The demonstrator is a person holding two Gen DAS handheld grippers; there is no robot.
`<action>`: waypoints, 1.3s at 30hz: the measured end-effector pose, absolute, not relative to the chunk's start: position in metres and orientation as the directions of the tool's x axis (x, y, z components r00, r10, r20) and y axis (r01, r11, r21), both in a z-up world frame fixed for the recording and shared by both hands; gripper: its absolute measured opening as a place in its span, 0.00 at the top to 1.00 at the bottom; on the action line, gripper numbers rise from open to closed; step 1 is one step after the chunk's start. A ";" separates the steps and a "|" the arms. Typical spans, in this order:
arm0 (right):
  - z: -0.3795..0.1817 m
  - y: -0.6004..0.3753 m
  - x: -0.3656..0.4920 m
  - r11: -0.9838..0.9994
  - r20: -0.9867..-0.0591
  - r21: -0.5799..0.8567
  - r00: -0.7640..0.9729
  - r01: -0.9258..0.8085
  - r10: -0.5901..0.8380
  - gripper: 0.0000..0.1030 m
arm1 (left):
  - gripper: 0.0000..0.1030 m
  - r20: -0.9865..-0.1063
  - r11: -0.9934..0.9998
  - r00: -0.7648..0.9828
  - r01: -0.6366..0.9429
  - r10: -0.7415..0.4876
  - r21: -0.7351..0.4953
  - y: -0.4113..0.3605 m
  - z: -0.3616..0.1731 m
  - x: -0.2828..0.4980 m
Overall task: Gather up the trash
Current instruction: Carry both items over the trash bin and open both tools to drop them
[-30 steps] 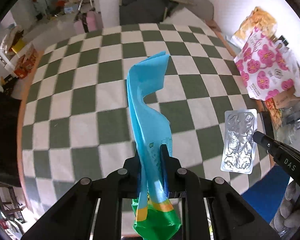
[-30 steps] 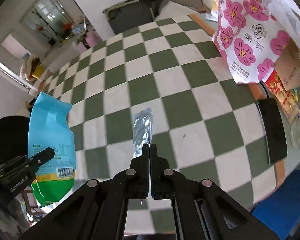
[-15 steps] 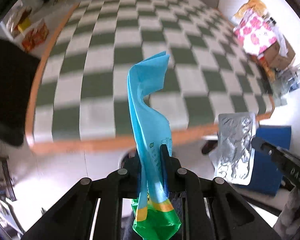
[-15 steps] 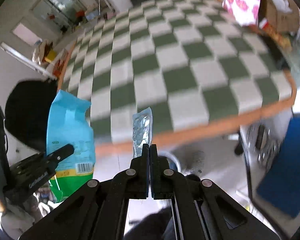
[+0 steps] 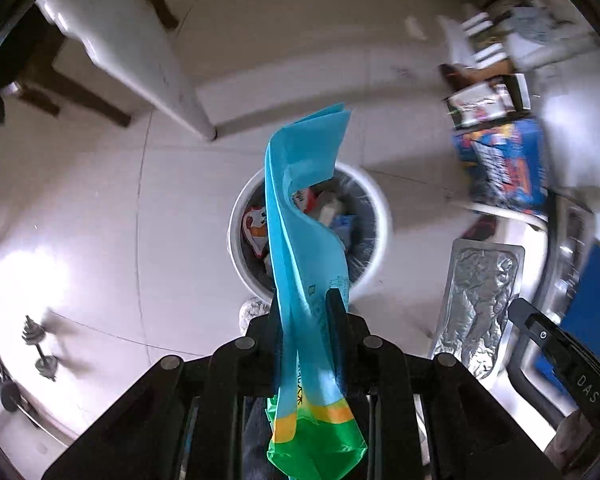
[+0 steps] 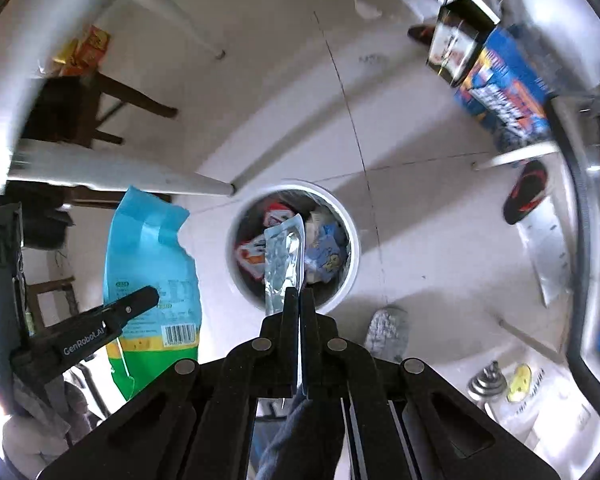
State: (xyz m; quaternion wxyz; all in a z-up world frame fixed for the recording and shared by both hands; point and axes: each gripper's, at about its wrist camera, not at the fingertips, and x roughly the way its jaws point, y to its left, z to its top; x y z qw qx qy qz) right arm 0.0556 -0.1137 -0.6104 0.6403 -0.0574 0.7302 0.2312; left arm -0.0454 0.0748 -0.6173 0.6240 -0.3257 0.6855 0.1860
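The floor is pale, shiny tile with thin lines between the squares. A white round trash bin stands on it, and it already has wrappers inside. White table legs and dark wooden legs show at the far left. At the far right a blue box with big letters sits beside a black box. One red and black slipper lies on the floor to the right of the bin. A small dumbbell lies on the floor at the near left, and a grey shoe is close to the bin on the near side.

There are two pieces of trash, one in each pair of tongs. The left tongs are pinching a blue bag. It is tall and floppy, sky blue on most of it, with a yellow stripe and a green end by the tongs. From the side it shows small print and a barcode. Its top edge is folded and bent. It hangs over the bin.

The right tongs are pressed tight on a silver foil sheet. It is flat, crinkled and shiny, with squashed bumps all over. In the right view it also sits over the open bin, just to the right of the blue bag, and the two do not touch.
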 end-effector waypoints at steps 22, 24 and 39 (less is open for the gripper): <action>-0.731 -0.093 0.024 0.776 -0.993 0.037 -0.107 -0.629 -0.040 0.00 | 0.01 -1.000 0.723 -0.015 -0.690 0.026 0.029 0.079 -0.649 -0.089; -0.703 -0.092 0.021 0.771 -0.996 0.010 -0.070 -0.637 -0.045 0.00 | 0.00 -0.999 0.723 -0.006 -0.691 0.032 0.028 0.076 -0.626 -0.094; -0.443 -0.113 -0.004 0.776 -0.997 0.068 -0.005 -0.626 0.083 0.00 | 0.00 -0.995 0.769 0.097 -0.638 0.027 -0.041 0.037 -0.408 -0.111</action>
